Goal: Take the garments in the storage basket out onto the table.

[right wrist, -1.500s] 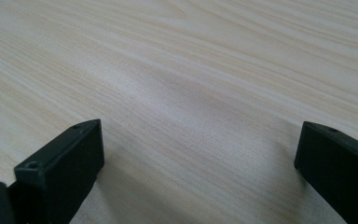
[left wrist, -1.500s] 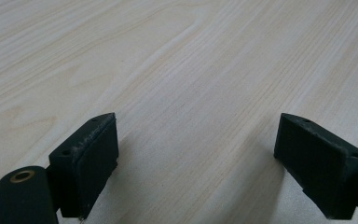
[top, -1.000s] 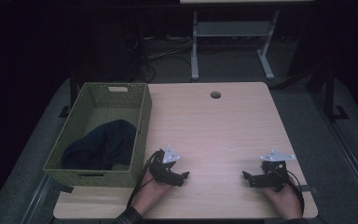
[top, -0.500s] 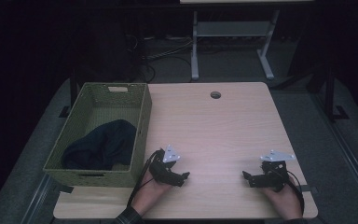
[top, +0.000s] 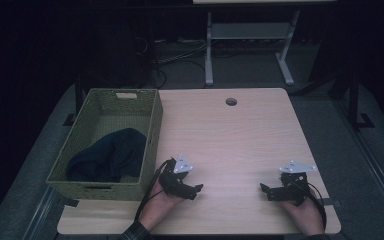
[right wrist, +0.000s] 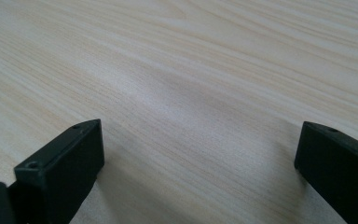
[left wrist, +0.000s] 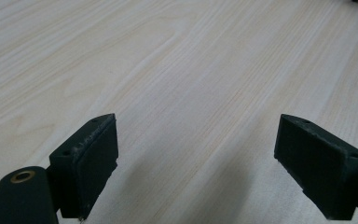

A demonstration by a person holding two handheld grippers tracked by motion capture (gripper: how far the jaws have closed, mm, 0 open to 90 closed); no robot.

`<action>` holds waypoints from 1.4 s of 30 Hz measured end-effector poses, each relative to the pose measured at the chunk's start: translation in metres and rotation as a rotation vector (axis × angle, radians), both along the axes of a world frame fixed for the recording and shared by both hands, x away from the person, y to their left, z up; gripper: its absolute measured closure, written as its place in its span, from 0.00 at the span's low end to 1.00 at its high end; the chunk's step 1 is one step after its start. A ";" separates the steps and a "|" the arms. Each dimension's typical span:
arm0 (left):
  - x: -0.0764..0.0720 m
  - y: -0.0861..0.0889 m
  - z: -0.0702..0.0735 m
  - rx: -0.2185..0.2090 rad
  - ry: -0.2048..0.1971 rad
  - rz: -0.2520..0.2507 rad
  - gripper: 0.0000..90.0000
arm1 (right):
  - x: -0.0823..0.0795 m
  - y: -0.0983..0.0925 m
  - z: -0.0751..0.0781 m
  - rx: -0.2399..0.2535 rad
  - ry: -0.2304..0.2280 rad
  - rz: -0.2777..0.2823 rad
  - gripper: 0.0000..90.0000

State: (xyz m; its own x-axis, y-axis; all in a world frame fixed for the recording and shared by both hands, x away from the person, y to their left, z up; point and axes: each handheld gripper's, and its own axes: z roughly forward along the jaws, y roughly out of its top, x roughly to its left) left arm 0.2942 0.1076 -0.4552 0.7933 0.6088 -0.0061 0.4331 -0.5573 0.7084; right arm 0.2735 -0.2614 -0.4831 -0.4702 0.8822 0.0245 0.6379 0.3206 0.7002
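A green woven basket [top: 152, 131] stands on the left part of the light wood table [top: 230, 145], with a dark blue cloth [top: 109, 156] bundled inside it. My left gripper [top: 194, 190] rests low over the table just right of the basket's near corner, held by a hand. In the left gripper view it [left wrist: 196, 158] is open, bare wood between its jaws. My right gripper [top: 266, 190] rests near the table's front right, also in a hand. In the right gripper view it [right wrist: 200, 163] is open with nothing between its jaws.
A round cable hole [top: 231, 101] sits near the table's far edge. Beyond the table stands a grey metal frame [top: 247, 35] with cables on the dark floor. The table's front edge lies just behind both hands.
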 end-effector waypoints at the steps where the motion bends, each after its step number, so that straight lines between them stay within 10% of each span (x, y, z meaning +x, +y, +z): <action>1: 0.000 0.000 0.001 -0.004 -0.003 0.000 0.15 | 0.000 0.000 0.000 0.001 0.000 -0.001 0.01; 42: 0.006 0.005 0.052 -0.049 -0.027 -0.029 0.15 | 0.000 0.000 0.000 0.001 0.000 0.000 0.01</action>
